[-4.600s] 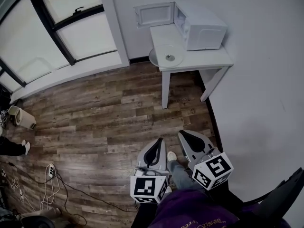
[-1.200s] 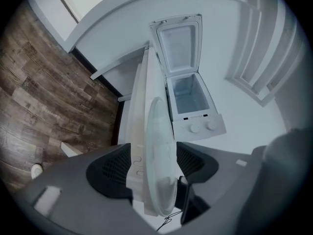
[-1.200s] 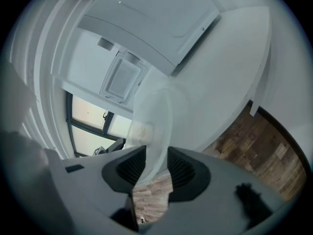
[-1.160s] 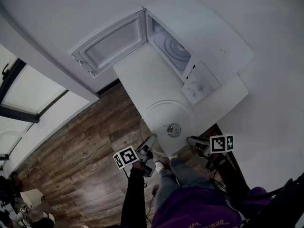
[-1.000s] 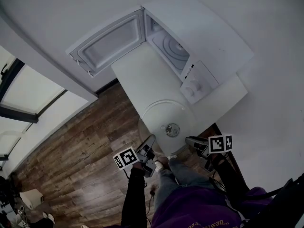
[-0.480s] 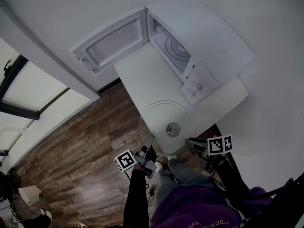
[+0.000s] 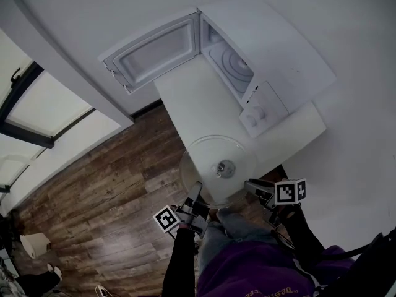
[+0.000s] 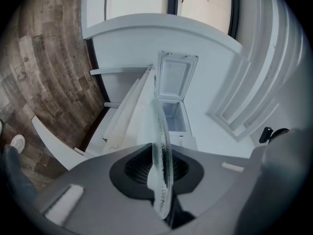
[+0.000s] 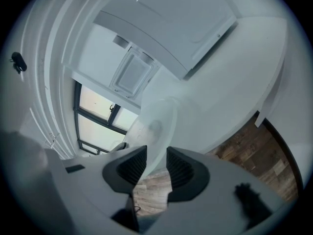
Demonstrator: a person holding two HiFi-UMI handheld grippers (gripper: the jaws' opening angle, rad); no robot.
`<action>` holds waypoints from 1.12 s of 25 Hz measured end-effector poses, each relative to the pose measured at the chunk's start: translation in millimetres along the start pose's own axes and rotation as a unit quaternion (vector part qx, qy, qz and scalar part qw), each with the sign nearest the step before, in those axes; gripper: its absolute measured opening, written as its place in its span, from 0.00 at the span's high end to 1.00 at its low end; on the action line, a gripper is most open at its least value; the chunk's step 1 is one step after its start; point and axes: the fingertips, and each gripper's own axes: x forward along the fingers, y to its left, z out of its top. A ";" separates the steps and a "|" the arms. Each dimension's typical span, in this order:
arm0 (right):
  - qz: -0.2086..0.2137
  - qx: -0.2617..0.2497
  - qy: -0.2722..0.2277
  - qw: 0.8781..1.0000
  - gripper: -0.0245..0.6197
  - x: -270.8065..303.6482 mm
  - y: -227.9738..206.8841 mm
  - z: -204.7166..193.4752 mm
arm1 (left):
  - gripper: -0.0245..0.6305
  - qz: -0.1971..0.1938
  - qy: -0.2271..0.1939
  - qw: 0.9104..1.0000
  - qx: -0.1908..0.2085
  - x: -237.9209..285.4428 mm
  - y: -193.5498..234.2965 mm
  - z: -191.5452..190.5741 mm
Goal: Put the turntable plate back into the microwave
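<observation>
At the table's near edge: the turntable plate [image 7: 210, 152] lies on the white table [image 7: 192, 98], in front of the microwave [image 7: 278, 48] and outside it; its near-left part overhangs the wooden floor [image 7: 105, 184].
Hard to make out: the plate is clear glass on a white top, so its outline is faint in the head view; only the rim line and the centre hub [image 7: 224, 167] read clearly.
Undetermined: whether the near rim rests on the table or stands just clear of it cannot be told.
Cut off: the person's purple garment and legs fill the bottom of the head view and cover the rear of both grippers.
Plate attitude: roughly level, face up. It is a round disc with no long axis.
Plate in the left gripper view: edge-on, a thin band running from the jaws toward the open cavity.
Left gripper [image 7: 195, 192]: the jaws have just been closing and now pinch the plate's near-left rim, with glass between both ribbed pads.
Right gripper [image 7: 250, 185]: the jaws have just been closing slightly but stand spread. The plate's near-right rim passes between them, and a gap shows at the pads.
Microwave door [image 7: 158, 51]: swung fully open to the left, its inner face showing.
Cavity: only part of its ringed floor is visible.
</observation>
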 end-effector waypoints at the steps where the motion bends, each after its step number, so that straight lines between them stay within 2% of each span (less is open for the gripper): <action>1: 0.003 -0.007 0.002 1.000 0.75 -0.9 2.6 0.9 | 0.91 -0.004 -0.011 1.000 -0.004 -3.6 0.0 -0.5; 5: 0.020 -0.051 -0.009 0.998 0.75 -7.7 25.1 15.9 | 0.91 -0.033 -0.048 0.998 0.001 -12.1 -14.7 0.5; 12: 0.045 -0.147 -0.029 0.988 0.75 -11.0 71.2 50.6 | 0.90 -0.092 -0.105 0.989 0.046 -15.2 -67.8 16.7; 15: 0.057 -0.186 -0.032 0.980 0.75 -7.4 93.6 62.1 | 0.90 -0.108 -0.133 0.983 0.069 -21.3 -89.6 30.9; 19: 0.036 -0.257 -0.043 0.965 0.75 1.7 121.9 78.2 | 0.90 -0.106 -0.161 0.977 0.094 -28.9 -108.5 58.5; 22: 0.023 -0.311 -0.047 0.949 0.76 18.3 148.3 87.3 | 0.89 -0.106 -0.160 0.977 0.096 -30.8 -113.1 83.6; 24: 0.027 -0.334 -0.048 0.941 0.84 36.4 169.6 90.1 | 0.89 -0.105 -0.151 0.979 0.091 -30.1 -113.3 100.0; 25: 0.032 -0.338 -0.049 0.940 0.88 47.7 180.8 91.0 | 0.89 -0.105 -0.144 0.980 0.088 -29.6 -112.9 108.7; 28: 0.037 -0.334 -0.053 0.940 0.91 85.4 213.9 93.7 | 0.89 -0.098 -0.115 0.985 0.079 -28.4 -113.4 135.9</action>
